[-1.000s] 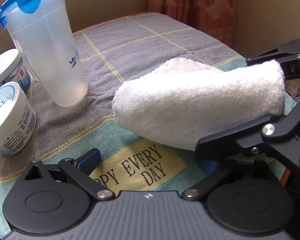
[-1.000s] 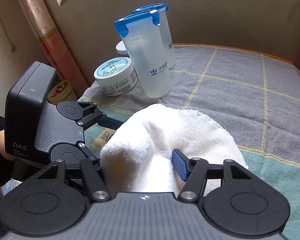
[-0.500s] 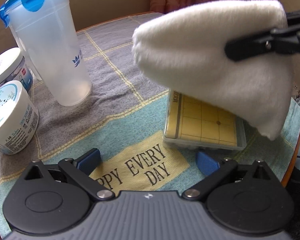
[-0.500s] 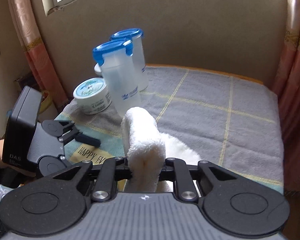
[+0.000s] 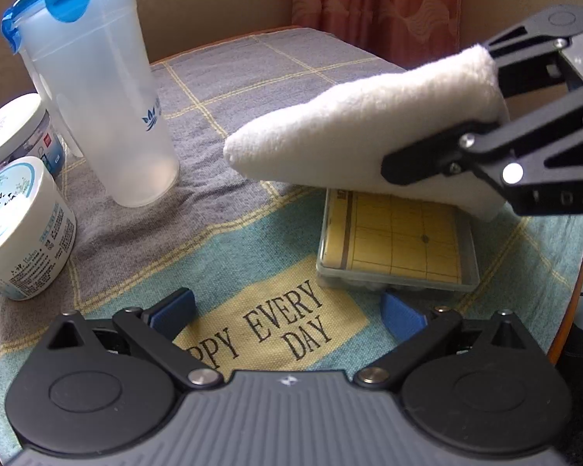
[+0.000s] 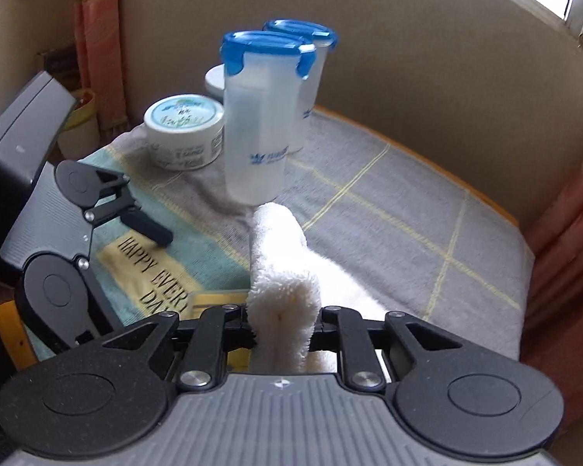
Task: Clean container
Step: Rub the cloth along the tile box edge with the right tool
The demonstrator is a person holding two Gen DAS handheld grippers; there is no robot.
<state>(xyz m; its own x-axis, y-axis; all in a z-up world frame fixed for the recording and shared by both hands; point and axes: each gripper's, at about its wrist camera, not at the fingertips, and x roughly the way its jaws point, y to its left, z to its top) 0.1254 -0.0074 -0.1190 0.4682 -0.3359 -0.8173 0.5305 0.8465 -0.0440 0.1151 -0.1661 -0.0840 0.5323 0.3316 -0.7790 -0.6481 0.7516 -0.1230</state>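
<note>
The right tool [image 5: 466,116] is pinching a rolled white terry towel [image 5: 361,136], jaws pressed hard into the pile, and the roll hangs over the flat clear plastic box with the yellow grid card inside [image 5: 398,248]. That box lies near the desk's right edge, just past the "HAPPY EVERY DAY" panel on the grey-and-teal checked tablecloth [image 5: 229,233]. Whether the towel's underside touches the lid I can't quite tell; it sits very close over the far end.

The left tool [image 5: 287,308] waits low at the near edge, blue pads spread wide, gripping nothing, the box just ahead of its right finger.

Over toward the left edge stands a tall translucent tumbler with a blue clip lid [image 5: 93,89], a second one behind it [image 6: 311,81], plus a squat white tub with a printed lid [image 5: 19,229] and a white-capped jar [image 5: 15,128].

My read: this is the start of the wipe, towel brought over the container and nothing scrubbed yet. Next, I'd expect the towel pressed down flat and drawn across the lid, and that light box will likely skate on the cloth unless the left tool closes on it or braces its near edge.
</note>
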